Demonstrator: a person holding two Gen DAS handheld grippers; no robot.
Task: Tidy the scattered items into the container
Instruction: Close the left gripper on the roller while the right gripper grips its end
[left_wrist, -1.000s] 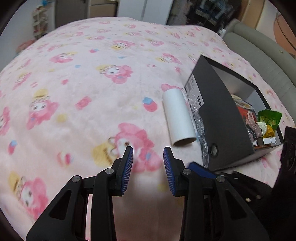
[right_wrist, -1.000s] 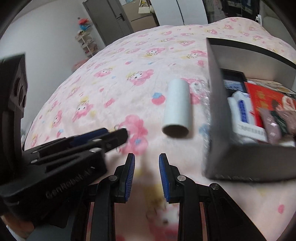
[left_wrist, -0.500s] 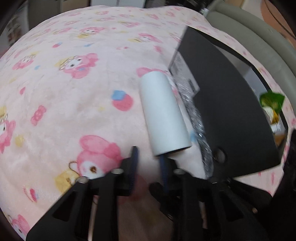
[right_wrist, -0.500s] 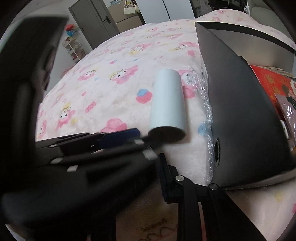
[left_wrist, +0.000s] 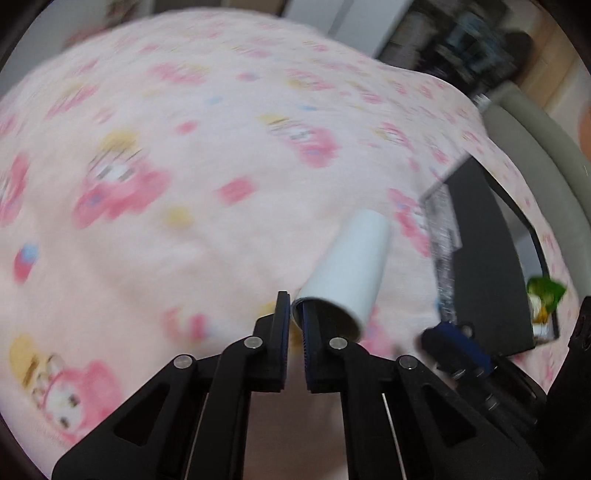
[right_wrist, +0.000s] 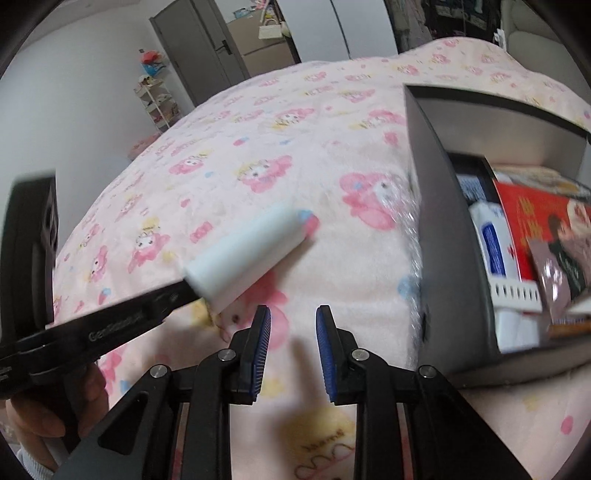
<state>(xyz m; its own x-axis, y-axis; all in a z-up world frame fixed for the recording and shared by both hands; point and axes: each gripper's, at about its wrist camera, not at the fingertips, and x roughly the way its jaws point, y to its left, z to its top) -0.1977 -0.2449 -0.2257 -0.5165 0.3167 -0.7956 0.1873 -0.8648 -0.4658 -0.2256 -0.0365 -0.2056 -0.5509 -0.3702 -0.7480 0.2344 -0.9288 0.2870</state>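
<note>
Whereas a second ago the white tube (left_wrist: 351, 266) lay on the bed (left_wrist: 184, 184) beside the dark box (right_wrist: 450, 236), we now see the left claw (left_wrist: 294, 314) pinching its rim and lifting it, the right claw (right_wrist: 291, 325) gaping empty, so boxing looks next.

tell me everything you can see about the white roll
The white roll is a plain, smooth, paper-like cylinder with a hollow open end showing a brownish inner wall. The left gripper is shut on that end's rim, one finger inside the core and one outside. In the right wrist view it points away from the gripper at a slant over the pink blanket, left of the dark box and apart from it.
</note>
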